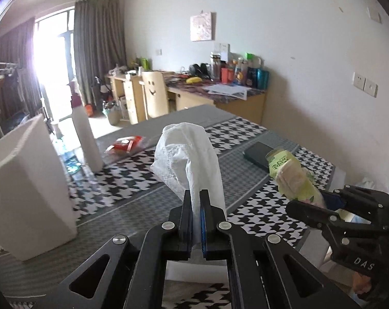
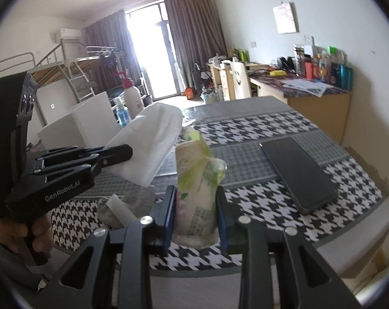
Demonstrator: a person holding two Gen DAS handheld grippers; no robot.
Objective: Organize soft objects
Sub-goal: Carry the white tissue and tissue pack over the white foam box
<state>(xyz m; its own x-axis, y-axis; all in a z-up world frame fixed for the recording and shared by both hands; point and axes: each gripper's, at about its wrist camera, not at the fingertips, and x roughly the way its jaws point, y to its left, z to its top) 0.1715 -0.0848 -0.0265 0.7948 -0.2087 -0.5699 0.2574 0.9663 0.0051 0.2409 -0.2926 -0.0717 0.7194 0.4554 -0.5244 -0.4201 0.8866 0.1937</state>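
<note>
Tissue (image 1: 188,154) clamped in left gripper (image 1: 195,203), raised right of white box (image 1: 27,185) | pack (image 2: 197,180) gripped upright by right gripper (image 2: 195,206), farther from box | left hand nearer

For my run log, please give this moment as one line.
left gripper: shut on white tissue | right gripper: shut on green tissue pack | both above table

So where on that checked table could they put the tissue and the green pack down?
Bare cloth lies between the red packet and the black phone, across the middle of the table. More lies at the near edge, in front of the phone. The left side is crowded: white box, white bottle, blue bottle.
</note>
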